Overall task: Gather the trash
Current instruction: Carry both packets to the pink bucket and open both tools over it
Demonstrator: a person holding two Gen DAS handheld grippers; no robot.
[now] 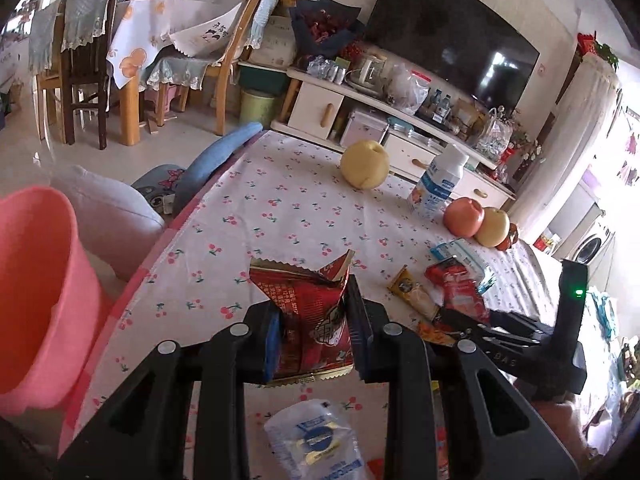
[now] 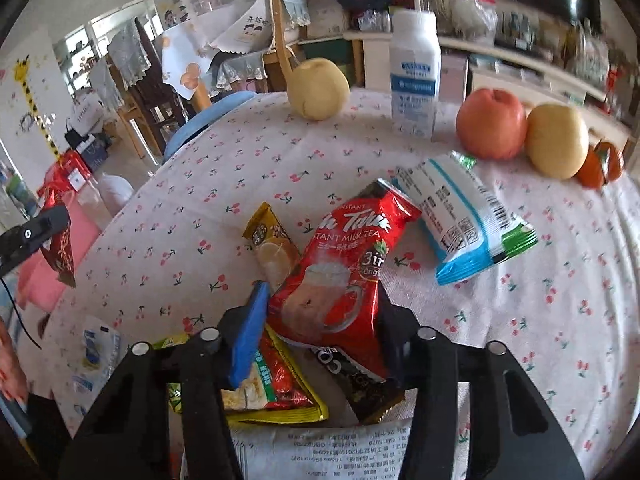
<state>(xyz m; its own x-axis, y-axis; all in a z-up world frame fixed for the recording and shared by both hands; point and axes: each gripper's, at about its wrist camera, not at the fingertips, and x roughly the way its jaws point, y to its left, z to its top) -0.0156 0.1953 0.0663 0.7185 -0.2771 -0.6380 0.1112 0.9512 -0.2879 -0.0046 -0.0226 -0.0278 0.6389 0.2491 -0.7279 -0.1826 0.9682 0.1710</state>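
Here, the left-wrist view alone shows the pink bin (image 1: pixel 36 296) beside the bench (image 1: pixel 280 208). The left claw (image 1: pixel 316 332) is clamped tight on a crumpled red wrapper (image 1: pixel 308 304), lifted above the cloth. The right-wrist view alone shows the right claw (image 2: pixel 320 320) part-open astride a red milk-tea sachet (image 2: pixel 340 276); contact unclear. Beyond lie a blue-white packet (image 2: pixel 464 220), then fruit and a bottle (image 2: pixel 414 72).

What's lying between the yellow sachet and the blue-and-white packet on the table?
The red milk tea packet lies between the yellow sachet and the blue-and-white packet, clearest in the right wrist view.
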